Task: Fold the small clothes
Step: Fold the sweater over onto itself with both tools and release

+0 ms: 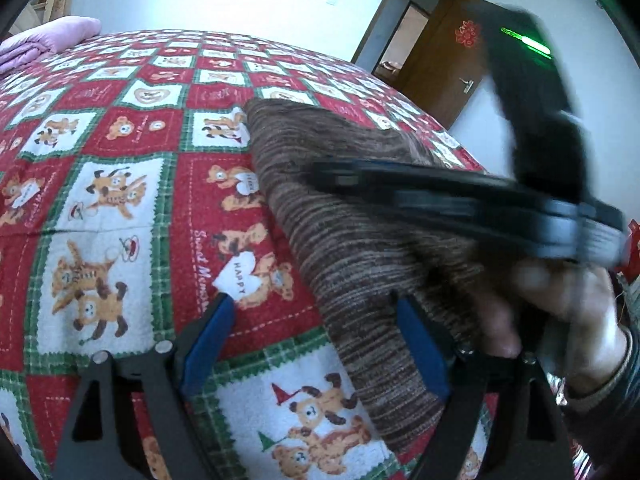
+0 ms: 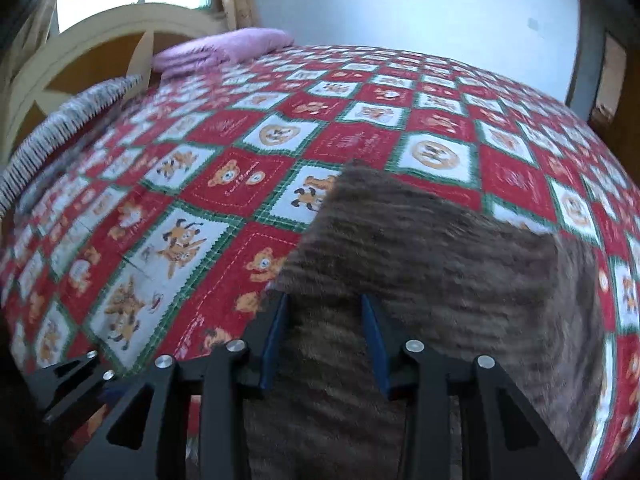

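A brown striped cloth [image 1: 360,248] lies on the bed [image 1: 120,200].

The left gripper [image 1: 316,344] has its jaws wide apart, with the near edge of the cloth and some bedcover between them, not pinched. The right gripper [image 2: 326,340] sits over the cloth, jaws partly apart; I cannot tell if they squeeze it. A hand [image 1: 560,304] holds it.

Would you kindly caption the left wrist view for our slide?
Open left gripper over brown striped knit garment on red teddy-bear bedspread.
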Motion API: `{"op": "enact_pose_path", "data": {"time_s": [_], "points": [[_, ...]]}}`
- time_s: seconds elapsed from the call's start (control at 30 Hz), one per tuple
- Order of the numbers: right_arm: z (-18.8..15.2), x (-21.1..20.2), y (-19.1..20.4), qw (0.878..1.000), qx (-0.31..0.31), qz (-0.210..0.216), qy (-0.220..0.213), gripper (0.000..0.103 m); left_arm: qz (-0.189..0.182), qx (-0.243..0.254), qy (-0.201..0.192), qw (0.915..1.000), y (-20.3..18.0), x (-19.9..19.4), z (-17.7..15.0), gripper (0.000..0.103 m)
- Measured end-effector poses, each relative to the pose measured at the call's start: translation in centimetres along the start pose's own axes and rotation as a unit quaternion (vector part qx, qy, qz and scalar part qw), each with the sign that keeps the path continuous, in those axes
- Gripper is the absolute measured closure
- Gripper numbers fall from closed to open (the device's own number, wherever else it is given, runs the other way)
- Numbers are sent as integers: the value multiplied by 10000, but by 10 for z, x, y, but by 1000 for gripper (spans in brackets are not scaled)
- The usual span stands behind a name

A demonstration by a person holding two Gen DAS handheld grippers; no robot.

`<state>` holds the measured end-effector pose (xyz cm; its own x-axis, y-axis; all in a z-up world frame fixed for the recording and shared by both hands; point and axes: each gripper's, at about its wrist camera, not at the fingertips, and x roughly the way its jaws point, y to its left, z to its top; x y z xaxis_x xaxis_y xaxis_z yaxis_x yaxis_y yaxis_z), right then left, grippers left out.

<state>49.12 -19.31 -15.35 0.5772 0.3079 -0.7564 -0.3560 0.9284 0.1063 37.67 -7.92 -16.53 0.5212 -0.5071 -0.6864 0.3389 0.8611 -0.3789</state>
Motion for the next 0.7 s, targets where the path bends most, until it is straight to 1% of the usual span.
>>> {"op": "enact_pose_path", "data": {"time_s": [0.03, 0.07, 0.13, 0.2, 0.27, 0.37, 0.43, 0.47, 0.53, 0.6, 0.7], "points": [[-2, -8, -4, 9999, 110, 20, -79, 63, 7, -9, -9, 10000, 0, 0, 0, 17], [-12, -28, -14, 9992, 289, 61, -266, 63, 27, -9, -18, 10000, 0, 0, 0, 17], [-27, -54, -27, 9983, 389, 71, -436, 63, 95, 8, -28, 10000, -1, -1, -1, 17], [-45, -75, -38, 9981, 351, -143, -476, 63, 164, 21, -46, 9999, -1, -2, 0, 15], [-68, -89, -54, 9981, 425, -262, -371, 63, 348, 2, -118, 9993, -2, -5, 1, 13], [-101, -92, -73, 9979, 528, -345, -149, 63, 633, -89, -474, 9968, -4, -15, 14, 13], [-116, -91, -80, 9980, 537, -271, -172, 63, 908, 10, -589, 9941, -7, -15, 27, 8], [-121, -92, -80, 9980, 504, -251, -296, 63, 1054, 62, -598, 9926, -9, -11, 32, 1], [-125, -90, -78, 9978, 448, -316, -375, 63, 1305, 227, -418, 9903, -11, 4, 36, 1], [-126, -89, -78, 9967, 601, -326, -432, 63, 1526, 404, -123, 9874, -12, 21, 30, 0], [-131, -92, -84, 9959, 752, -247, -445, 63, 1546, 431, -223, 9868, -12, 15, 26, 0]]}}
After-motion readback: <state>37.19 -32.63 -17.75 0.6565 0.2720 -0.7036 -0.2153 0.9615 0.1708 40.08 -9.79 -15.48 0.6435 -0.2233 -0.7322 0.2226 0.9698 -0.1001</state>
